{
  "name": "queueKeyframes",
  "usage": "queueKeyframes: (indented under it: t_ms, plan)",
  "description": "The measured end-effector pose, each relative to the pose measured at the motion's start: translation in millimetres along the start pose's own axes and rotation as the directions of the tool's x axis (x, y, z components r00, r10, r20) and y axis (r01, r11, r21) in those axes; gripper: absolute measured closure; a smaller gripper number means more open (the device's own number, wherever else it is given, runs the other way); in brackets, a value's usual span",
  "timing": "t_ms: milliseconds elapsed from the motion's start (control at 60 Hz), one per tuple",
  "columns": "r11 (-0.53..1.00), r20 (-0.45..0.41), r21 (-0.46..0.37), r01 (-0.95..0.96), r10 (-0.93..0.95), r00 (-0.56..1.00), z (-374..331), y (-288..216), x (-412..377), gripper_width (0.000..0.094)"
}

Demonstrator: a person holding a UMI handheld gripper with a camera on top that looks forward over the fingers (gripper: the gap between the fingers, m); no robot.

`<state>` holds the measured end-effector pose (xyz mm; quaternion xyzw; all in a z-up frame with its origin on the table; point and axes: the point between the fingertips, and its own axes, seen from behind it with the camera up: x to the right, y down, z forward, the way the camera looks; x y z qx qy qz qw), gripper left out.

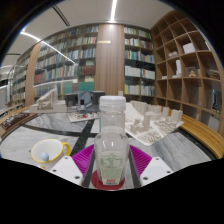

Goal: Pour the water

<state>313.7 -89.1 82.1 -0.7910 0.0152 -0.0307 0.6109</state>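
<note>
A yellow-rimmed cup (48,152) is seen on the desk (185,148), just left of and slightly ahead of the tool (110,172). A clear bottle (111,140) with a white cap is held upright, clenched between the pink pads (84,160). Its base is cut off from view, and the water level cannot be made out.

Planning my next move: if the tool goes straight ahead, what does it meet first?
The clear bottle, already standing between the tool's pink pads. Beyond it, likely the white clutter on the table; depth is unclear.
</note>
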Motion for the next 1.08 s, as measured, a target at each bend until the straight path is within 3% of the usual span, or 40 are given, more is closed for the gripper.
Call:
queueKeyframes:
  t_ms: [67,117,367,700,1083]
  plan:
    - [0.999,-0.029,-0.037,-0.010,0.009,1.000,-8.6,0.3,4.3,0.0059]
    - [0.999,-0.051,-0.048,-0.014,0.011,0.999,-19.0,-4.1,6.7,0.0103]
    - [0.995,-0.107,-0.101,-0.007,-0.004,0.994,-148.3,-35.7,-22.0,0.0078]
    - [0.990,-0.156,-0.140,-0.018,-0.004,0.988,-334.8,-39.2,-61.2,0.0080]
    - [0.994,-0.164,-0.113,0.004,-0.022,0.986,-408.7,-45.7,-71.0,0.0077]
